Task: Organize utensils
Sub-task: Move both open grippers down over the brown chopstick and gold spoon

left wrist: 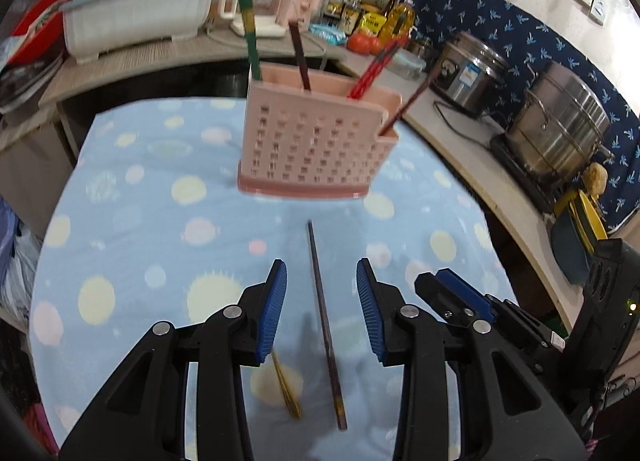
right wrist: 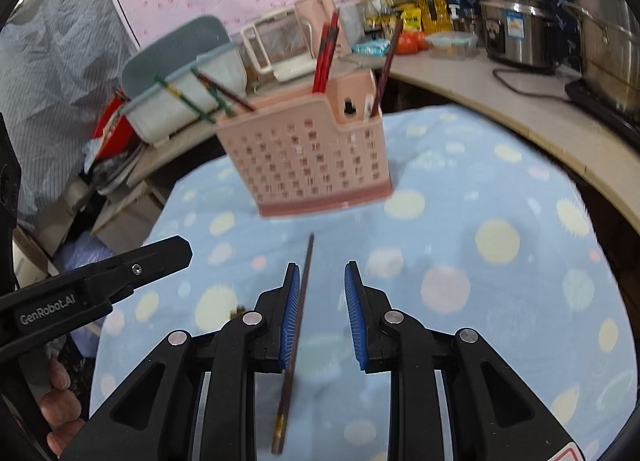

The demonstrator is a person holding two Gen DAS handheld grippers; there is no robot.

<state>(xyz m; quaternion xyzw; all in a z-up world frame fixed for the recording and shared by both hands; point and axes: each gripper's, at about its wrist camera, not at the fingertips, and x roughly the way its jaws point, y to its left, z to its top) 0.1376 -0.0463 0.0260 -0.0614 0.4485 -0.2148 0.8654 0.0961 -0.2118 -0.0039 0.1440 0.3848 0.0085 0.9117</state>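
Pink perforated utensil holder (left wrist: 316,145) at far centre of dotted blue cloth (left wrist: 132,229), chopsticks upright inside.
Dark chopstick (left wrist: 325,325) lies near, between left gripper (left wrist: 321,313)'s parted jaws; right gripper (right wrist: 322,315) likewise apart, empty.

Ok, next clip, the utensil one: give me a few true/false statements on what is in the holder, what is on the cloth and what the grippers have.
1. The pink holder stands on the spotted blue cloth. True.
2. The holder is empty. False: green chopsticks, red chopsticks and dark ones stand in it.
3. A dark chopstick lies on the cloth in front of the holder. True.
4. The left gripper is clamped on that chopstick. False: its jaws stand apart on either side of it, clear of it.
5. The right gripper holds a spoon. False: nothing is between its pads; the dark chopstick passes beside its left pad.
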